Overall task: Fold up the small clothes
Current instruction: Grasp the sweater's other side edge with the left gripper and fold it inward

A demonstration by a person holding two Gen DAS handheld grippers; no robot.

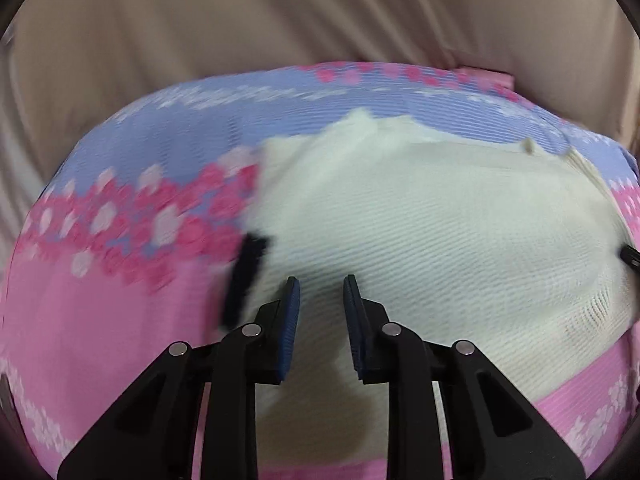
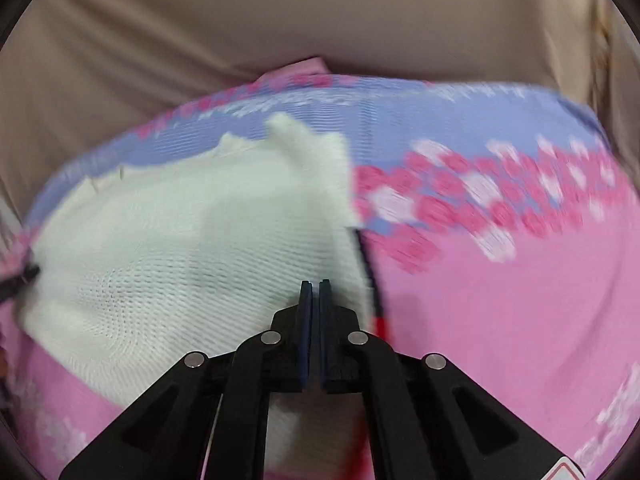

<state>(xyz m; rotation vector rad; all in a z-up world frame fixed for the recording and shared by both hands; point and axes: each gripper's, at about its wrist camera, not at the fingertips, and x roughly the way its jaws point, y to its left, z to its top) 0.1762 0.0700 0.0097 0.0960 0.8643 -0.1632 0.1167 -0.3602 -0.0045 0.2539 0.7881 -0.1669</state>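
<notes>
A cream ribbed knit garment (image 1: 420, 232) is spread on a pink and lilac flowered cloth (image 1: 120, 320). The left gripper (image 1: 322, 284) is held parted above it; the right gripper (image 2: 315, 285) is closed over its edge, whether pinching it cannot be told.

Looks like a home to me, likely a bed. I see a pink and lilac flowered cloth (image 1: 120, 320) spread over a creased beige sheet (image 1: 200, 20). Nothing else shows.
</notes>
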